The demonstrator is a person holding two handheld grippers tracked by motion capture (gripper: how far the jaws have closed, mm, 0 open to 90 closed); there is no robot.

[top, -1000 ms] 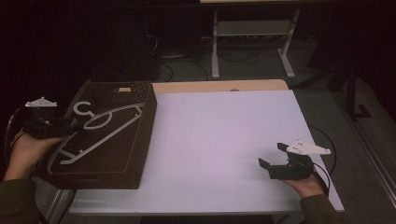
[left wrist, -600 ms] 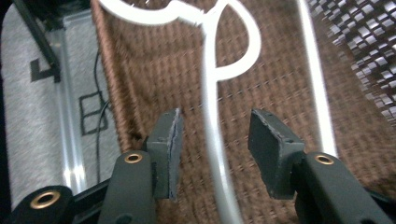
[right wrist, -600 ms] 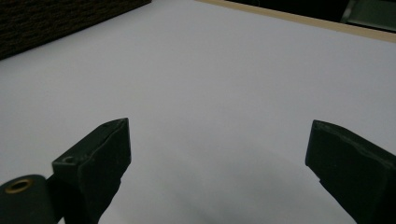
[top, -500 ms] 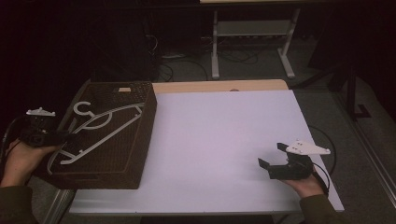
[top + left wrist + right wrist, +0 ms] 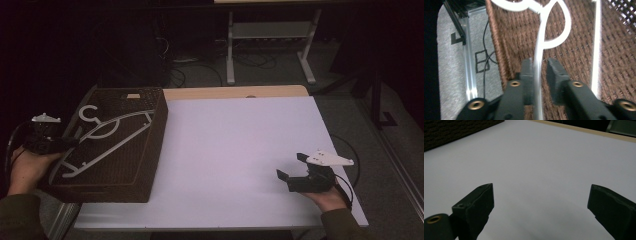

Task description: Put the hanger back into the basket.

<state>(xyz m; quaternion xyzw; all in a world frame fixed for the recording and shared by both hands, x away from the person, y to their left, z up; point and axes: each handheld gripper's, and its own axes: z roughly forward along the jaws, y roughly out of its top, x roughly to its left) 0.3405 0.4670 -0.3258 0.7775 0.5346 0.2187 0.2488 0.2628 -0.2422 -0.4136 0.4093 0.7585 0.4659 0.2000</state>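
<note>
Left tool (image 5: 537, 65) sits w/ jaws straddling one thin arm of the white plastic clothes hanger (image 5: 541, 45), narrow gap on the right side, so I read it as apart, not yet clamped. Hanger (image 5: 102, 137) lies flat on top of the dark brown woven wicker box (image 5: 145, 165), at the table's left end, hook toward the far side. I judge it light, fairly stiff but springy, smooth and slippery; a thin bar could twist in the pads, so grip near the junction w/ the loop rather than mid-arm. Box overhangs the left edge of the white table (image 5: 235, 150), w/ floor below, so I'd lift straight up before swinging right. Right tool (image 5: 291, 167) rests near the table's near-right corner, jaws wide apart, holding nothing. Middle of the table is bare: plenty of room.
</note>
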